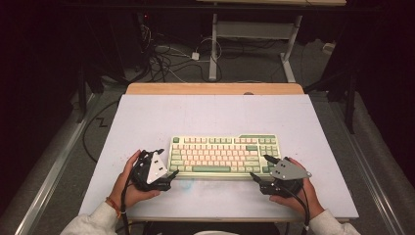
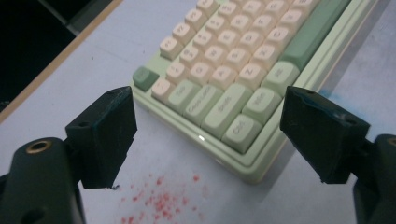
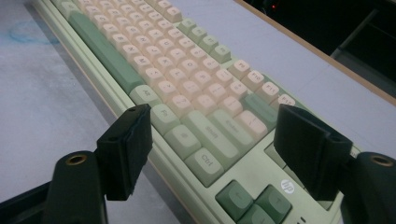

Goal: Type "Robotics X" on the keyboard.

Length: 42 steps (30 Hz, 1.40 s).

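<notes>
Two grippers flank the keyboard (image 1: 225, 155) lying mid-bench (image 1: 161, 112): left gripper (image 1: 172, 174) at its near-left corner, right gripper (image 1: 258, 167) at its near-right. Jaws wide, holding nothing. Grasp stage; next, probably close on both corners together.

keyboard (image 1: 225, 155): lies on the tabletop (image 1: 210, 115), nearer its near edge than its far edge, about midway between the left and right edges, long side along the near edge.
left claw (image 1: 172, 172): at the keyboard's near left corner, jaws set apart either side of that corner, near the tabletop's near edge.
right claw (image 1: 259, 167): at the keyboard's near right corner, jaws standing over that corner's keys.
stained patch (image 2: 156, 198): on the tabletop just beside the keyboard's left end.
</notes>
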Each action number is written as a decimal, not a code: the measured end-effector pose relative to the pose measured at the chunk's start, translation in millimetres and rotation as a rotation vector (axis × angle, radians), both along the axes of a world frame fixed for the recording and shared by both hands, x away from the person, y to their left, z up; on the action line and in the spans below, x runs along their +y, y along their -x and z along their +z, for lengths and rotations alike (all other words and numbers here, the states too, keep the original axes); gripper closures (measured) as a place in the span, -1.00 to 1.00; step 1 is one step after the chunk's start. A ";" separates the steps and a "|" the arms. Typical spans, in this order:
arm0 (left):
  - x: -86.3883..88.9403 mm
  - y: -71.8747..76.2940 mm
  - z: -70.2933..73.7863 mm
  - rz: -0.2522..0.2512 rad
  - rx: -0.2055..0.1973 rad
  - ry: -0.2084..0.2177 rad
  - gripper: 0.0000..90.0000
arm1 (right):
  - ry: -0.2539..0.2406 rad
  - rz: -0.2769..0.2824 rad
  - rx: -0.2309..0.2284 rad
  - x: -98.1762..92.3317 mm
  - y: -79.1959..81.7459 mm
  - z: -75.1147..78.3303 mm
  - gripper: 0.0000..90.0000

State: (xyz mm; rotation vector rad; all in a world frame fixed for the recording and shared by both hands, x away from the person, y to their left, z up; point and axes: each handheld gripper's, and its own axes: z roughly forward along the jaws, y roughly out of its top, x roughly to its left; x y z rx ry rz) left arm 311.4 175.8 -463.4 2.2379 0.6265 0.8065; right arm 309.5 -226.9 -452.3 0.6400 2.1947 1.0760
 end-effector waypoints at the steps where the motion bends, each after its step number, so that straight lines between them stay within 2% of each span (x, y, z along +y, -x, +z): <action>1: 1.9 1.2 -1.8 0.005 0.003 -0.002 -0.60 | -0.002 0.007 0.004 0.1 -0.8 1.1 -0.24; 2: 3.8 2.1 -3.4 0.005 0.009 -0.007 -0.60 | -0.002 0.007 0.004 0.1 -0.8 1.1 -0.24; 6: 10.9 6.3 -10.8 0.012 0.016 -0.037 -0.59 | 0.012 0.036 0.016 5.2 -3.7 5.0 0.13; 7: 12.9 6.9 -11.8 0.010 0.036 -0.026 -0.59 | 0.012 0.043 0.023 6.6 -4.0 5.5 0.23; 8: 12.9 6.9 -11.8 0.010 0.036 -0.026 -0.59 | 0.012 0.043 0.023 6.6 -4.0 5.5 0.23; 9: 13.9 7.4 -12.5 0.008 0.040 -0.020 -0.59 | 0.028 0.064 0.030 10.4 -6.3 6.5 0.39; 12: 17.4 11.1 -14.9 0.002 0.068 0.002 -0.59 | 0.047 0.084 0.050 16.3 -10.9 7.1 0.65; 15: 18.5 13.0 -15.1 0.005 0.077 0.013 -0.59 | 0.054 0.105 0.075 20.9 -16.0 7.5 0.82; 19: 19.5 15.7 -16.1 0.011 0.091 0.014 -0.58 | 0.056 0.106 0.096 27.2 -22.9 8.8 0.97; 24: 20.1 17.1 -15.4 0.018 0.079 0.009 -0.59 | 0.060 0.126 0.116 38.1 -35.7 10.6 1.00; 27: 19.7 15.0 -14.9 0.021 0.080 0.016 -0.59 | 0.063 0.125 0.121 43.5 -41.6 10.6 1.00; 31: 18.6 14.2 -17.2 0.010 0.089 0.003 -0.58 | 0.058 0.127 0.131 55.2 -57.0 14.0 1.00; 34: 19.1 14.5 -17.6 0.011 0.091 0.004 -0.58 | 0.064 0.131 0.131 60.7 -61.2 14.4 1.00; 42: 21.8 17.4 -17.2 0.019 0.090 0.001 -0.58 | 0.106 0.153 0.152 87.2 -77.0 9.5 1.00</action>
